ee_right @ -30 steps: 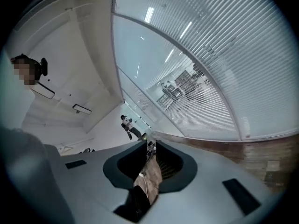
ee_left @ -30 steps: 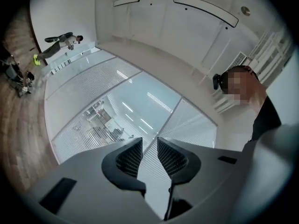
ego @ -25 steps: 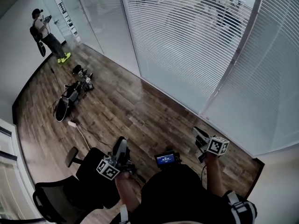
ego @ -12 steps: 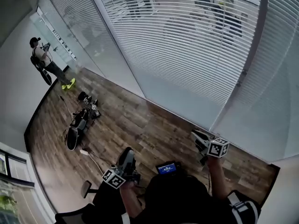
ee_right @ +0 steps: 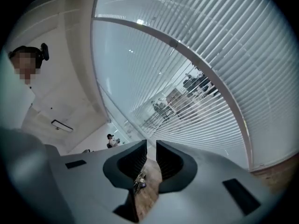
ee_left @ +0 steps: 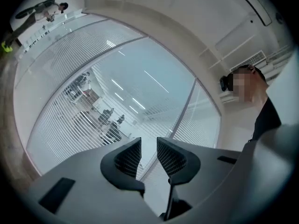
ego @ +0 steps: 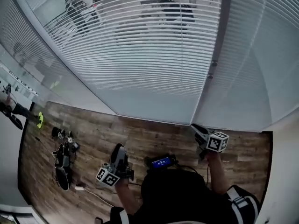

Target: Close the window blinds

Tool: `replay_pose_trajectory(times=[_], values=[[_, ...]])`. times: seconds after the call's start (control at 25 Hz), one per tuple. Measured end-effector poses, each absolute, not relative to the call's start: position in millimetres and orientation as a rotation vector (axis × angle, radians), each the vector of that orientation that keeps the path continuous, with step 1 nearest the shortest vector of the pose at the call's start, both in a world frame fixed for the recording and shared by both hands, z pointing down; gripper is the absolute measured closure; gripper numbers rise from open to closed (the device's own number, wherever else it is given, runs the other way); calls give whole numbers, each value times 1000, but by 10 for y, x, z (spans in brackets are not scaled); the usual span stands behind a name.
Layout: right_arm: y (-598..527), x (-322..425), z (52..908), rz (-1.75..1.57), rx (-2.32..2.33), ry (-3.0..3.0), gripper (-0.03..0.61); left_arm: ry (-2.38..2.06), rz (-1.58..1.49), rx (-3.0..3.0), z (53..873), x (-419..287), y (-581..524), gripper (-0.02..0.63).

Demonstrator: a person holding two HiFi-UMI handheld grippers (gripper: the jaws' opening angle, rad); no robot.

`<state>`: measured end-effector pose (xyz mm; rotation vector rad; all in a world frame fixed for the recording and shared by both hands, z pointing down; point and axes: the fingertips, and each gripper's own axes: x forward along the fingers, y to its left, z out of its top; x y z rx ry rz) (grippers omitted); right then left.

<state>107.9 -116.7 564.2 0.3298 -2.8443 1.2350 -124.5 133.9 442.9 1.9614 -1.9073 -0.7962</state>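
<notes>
White slatted blinds (ego: 140, 55) hang behind the glass wall ahead, their slats tilted so that people beyond show through. A second blind panel (ego: 254, 55) hangs right of a grey frame post (ego: 217, 45), which carries two small fittings. My left gripper (ego: 120, 149) is held low over the wood floor, well short of the glass. In the left gripper view it (ee_left: 148, 146) is open and empty. My right gripper (ego: 195, 128) points at the base of the post. Its jaws (ee_right: 151, 148) stand a narrow gap apart with nothing between them. The blinds (ee_right: 224, 55) fill that view.
Bags and gear (ego: 61, 157) lie on the wood floor (ego: 93, 129) at the left, with a cable nearby. A person (ego: 11, 110) stands at the far left edge. A small device with a blue screen (ego: 161, 162) hangs at my chest. A white wall (ego: 285, 171) closes the right side.
The head view has swung up and toward the blinds, so they fill more of it. The black chair has left the view. Both grippers stay low, their jaws unchanged.
</notes>
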Motion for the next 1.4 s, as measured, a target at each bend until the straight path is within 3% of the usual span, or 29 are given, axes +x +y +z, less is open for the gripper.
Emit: replay_pose_trajectory(times=[0.68,1.2,1.4], values=[[-1439,380,5009,891,1103,-2853,512,-1653,-894,2136,4542,-3321,858,506],[-1814,344,4541,621,1402,-2821,511,-1450,-775,2310,4338,-3404,125,482],[-2358,481,4516,481,1631,-2698,407,-1453,-724,2350,4258,-3525,-163,482]])
